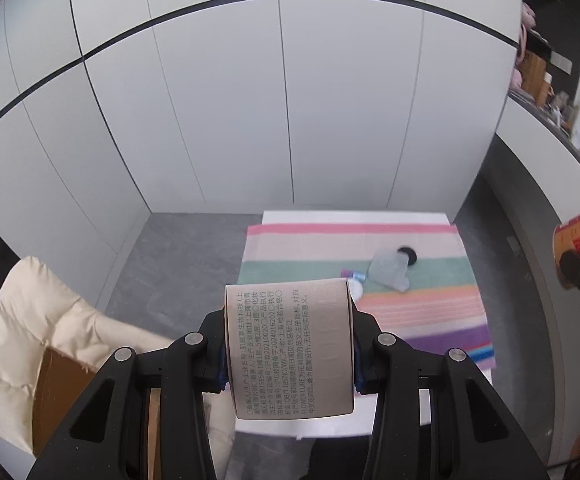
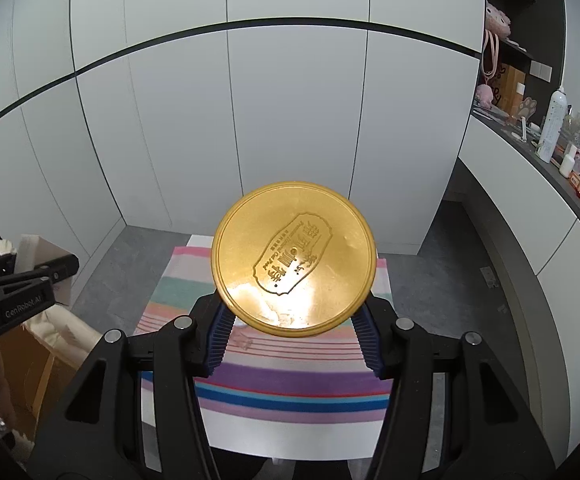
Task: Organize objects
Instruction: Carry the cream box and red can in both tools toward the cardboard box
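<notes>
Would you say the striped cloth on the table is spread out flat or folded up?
Spread flat: the striped cloth lies open across the white table, all its colour bands showing.

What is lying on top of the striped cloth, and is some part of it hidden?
On the striped cloth lie a clear plastic bag, a black round thing and a small tube. The beige box in the left gripper covers the cloth's near left part.
</notes>
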Motion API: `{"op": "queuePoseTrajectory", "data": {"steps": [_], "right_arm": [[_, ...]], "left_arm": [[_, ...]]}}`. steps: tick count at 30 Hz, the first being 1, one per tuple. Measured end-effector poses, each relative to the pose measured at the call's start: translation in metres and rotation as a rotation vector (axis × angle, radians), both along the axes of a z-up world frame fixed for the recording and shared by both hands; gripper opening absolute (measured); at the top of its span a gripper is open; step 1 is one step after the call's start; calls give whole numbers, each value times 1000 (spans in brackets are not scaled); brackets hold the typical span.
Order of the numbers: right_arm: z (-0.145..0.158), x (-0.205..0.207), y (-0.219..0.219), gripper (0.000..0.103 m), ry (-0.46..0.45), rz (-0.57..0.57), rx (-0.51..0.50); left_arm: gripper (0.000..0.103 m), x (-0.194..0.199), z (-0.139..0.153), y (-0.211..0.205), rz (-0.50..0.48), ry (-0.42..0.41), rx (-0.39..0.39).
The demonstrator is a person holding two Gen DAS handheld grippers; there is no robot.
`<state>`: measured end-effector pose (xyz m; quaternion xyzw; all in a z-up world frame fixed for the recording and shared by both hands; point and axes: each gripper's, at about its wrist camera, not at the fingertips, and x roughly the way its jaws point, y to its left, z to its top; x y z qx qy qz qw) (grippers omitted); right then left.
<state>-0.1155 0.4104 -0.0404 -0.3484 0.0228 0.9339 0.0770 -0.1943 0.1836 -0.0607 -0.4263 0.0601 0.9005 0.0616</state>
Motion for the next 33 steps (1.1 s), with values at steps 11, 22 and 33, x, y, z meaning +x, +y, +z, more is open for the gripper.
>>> {"op": "queuePoseTrajectory", "data": {"steps": [11,22,33], "right_arm": [[-50,76,10,56,-56,-37,-83],[-87,157,10,56,-123,-80,-117],[-94,155,-15,56,-139,-54,-73]], "left_arm": [[45,102,-35,-41,-24,28,-11],[45,148,-71,-61,-47,-40,-31],[45,151,-75,-79,-16,-57,-8]]}}
